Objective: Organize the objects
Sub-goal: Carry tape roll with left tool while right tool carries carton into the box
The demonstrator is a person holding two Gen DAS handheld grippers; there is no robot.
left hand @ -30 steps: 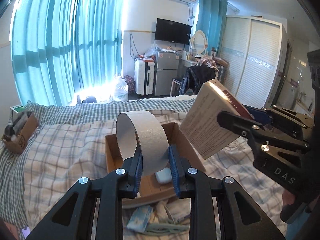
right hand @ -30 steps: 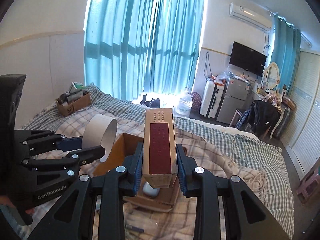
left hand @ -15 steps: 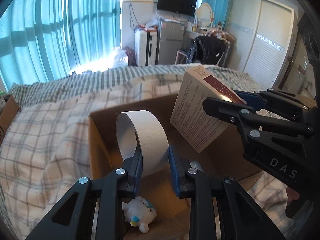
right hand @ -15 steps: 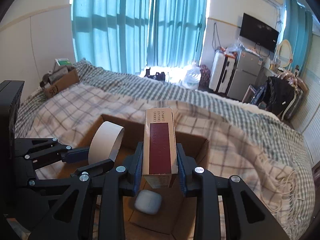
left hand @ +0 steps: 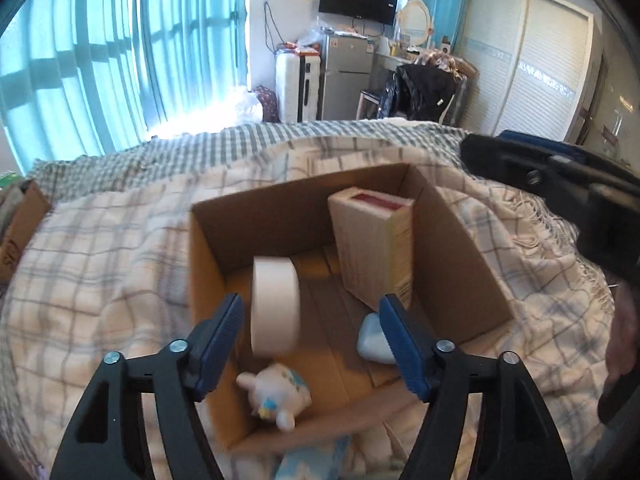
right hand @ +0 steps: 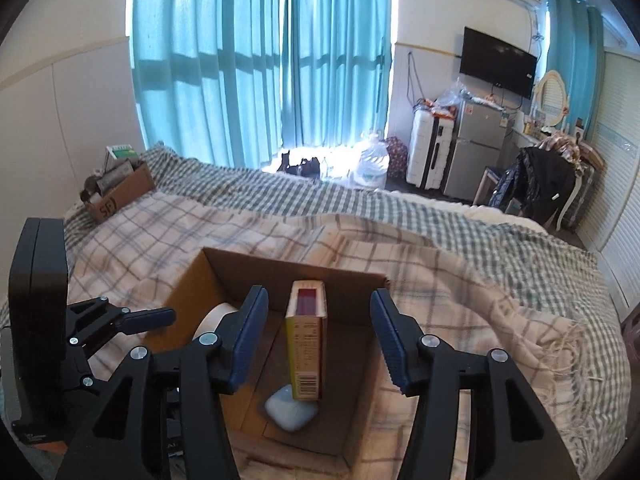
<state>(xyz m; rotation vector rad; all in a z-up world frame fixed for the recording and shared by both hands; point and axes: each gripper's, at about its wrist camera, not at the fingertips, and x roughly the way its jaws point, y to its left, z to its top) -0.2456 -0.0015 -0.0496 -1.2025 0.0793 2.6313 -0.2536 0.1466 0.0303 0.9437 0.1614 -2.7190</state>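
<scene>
An open cardboard box (left hand: 208, 240) (right hand: 188, 284) sits on the plaid bed. Inside it, a beige tape roll (left hand: 274, 304) (right hand: 212, 318) stands on edge. A tall beige carton with a red face (left hand: 374, 248) (right hand: 306, 340) leans inside. A small white case (left hand: 372, 340) (right hand: 290, 412) and a white plush toy (left hand: 276, 394) lie on the box floor. My left gripper (left hand: 310, 332) is open above the roll. My right gripper (right hand: 318, 332) is open around the carton without touching it.
A second cardboard box with items (right hand: 116, 192) stands at the bed's far left. The plaid blanket (right hand: 460, 292) covers the bed around the box. A light blue packet (left hand: 308, 460) lies by the box's near edge. Fridge, suitcase and wardrobe stand beyond the bed.
Both grippers have opened. The tape roll and the carton have left the fingers and now rest inside the cardboard box. The right gripper has drawn back to the right.
</scene>
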